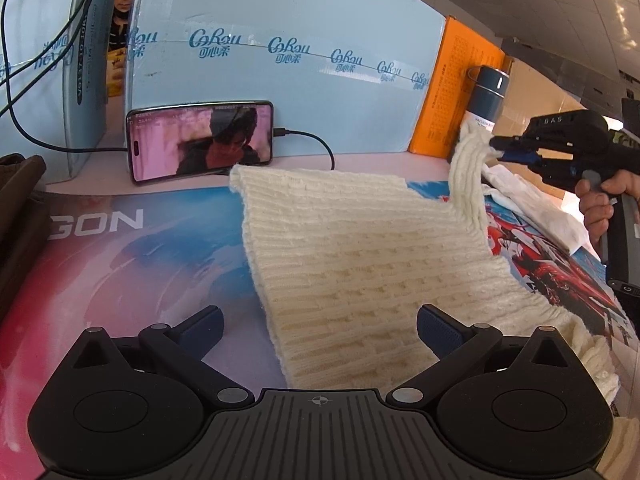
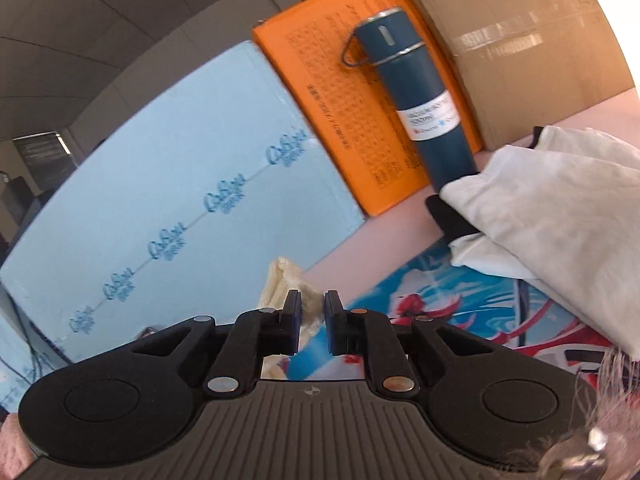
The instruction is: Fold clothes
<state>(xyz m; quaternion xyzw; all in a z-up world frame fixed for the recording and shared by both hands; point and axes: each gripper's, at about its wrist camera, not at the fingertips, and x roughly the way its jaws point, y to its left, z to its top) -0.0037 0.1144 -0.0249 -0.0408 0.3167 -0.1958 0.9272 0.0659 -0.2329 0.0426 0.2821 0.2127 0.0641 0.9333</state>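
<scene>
On my far left a brown garment (image 1: 18,216) bunches at the edge of the printed mat (image 1: 132,248). Behind it a phone (image 1: 200,140) leans on its side against the pale blue box (image 1: 280,80), screen lit, with a black cable (image 1: 316,144) plugged into its right end. My left gripper (image 1: 320,330) hangs low over the mat with its jaws spread wide and nothing between them; its right finger (image 1: 440,332) sits over the near part of the cream knit sweater (image 1: 352,248), though I cannot tell if it touches. The sweater lies flat across the middle of the mat, and its far right corner is pulled up off the surface. My right gripper (image 1: 496,148) has that corner, jaws narrowed on the knit; its own wrist view shows cream fabric (image 2: 308,308) caught between the pads. Further right an orange box (image 1: 452,92) stands with a dark blue flask (image 1: 486,96) upright in front of it, and a white cloth (image 1: 532,204) lies heaped beside the sweater, near the flask's base
</scene>
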